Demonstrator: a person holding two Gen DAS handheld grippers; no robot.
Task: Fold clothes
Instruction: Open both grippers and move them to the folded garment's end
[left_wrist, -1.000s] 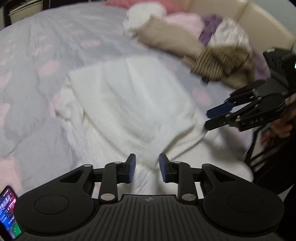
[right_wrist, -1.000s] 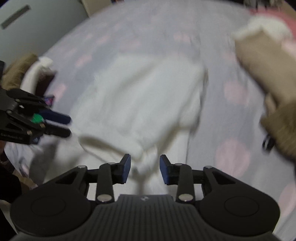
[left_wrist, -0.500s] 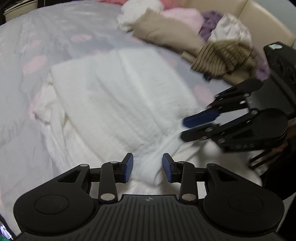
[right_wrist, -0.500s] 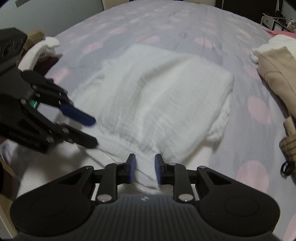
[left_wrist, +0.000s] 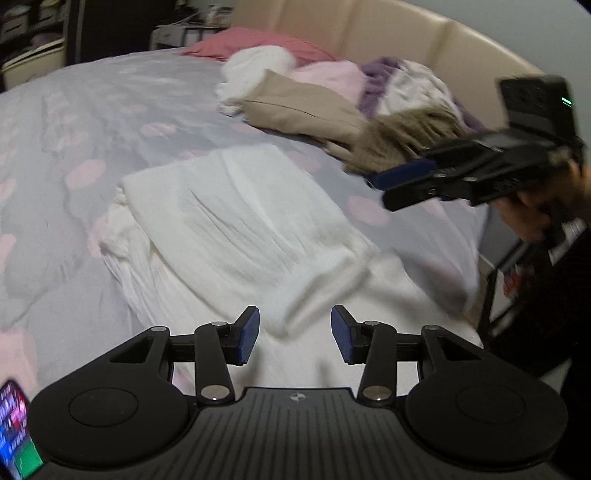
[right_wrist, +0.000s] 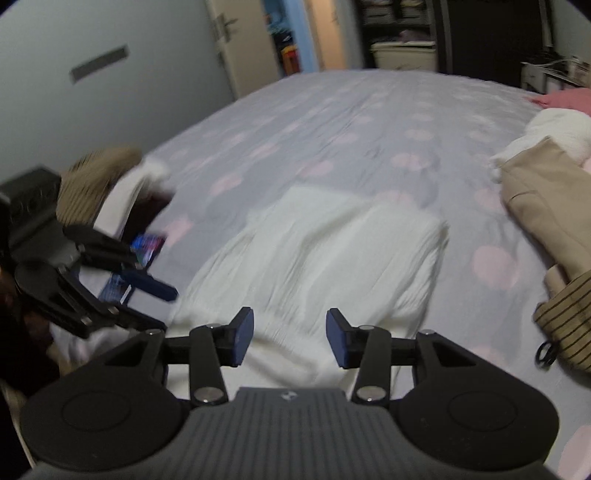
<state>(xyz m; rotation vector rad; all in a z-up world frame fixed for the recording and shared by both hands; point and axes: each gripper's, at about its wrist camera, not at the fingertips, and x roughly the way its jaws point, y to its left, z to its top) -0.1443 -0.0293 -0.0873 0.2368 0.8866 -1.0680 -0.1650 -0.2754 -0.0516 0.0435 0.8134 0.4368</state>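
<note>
A white garment is seen lying on a grey bedspread dotted with pink, one layer doubled over another so that a flat upper panel rests on a wider, rumpled lower one. The left gripper is held just above the near edge of the cloth, its blue pads set wide apart with nothing between them; the right gripper is likewise spread wide and empty over the same near edge. At least one fold is judged to be in place on the white piece, though its lower layer spills out unevenly at the left and the near end looks loose (a further fold or some tidying may be wanted, but this cannot be settled from one moment). A heap of other clothes, tan, pink, purple and striped, is left unfolded near the padded headboard, so much of the job is judged to remain. The near end of the garment is cut off by both gripper bodies, and motion blur smears its edge. A phone and a further bundle of clothing at the bed's left side are only dimly made out.
</note>
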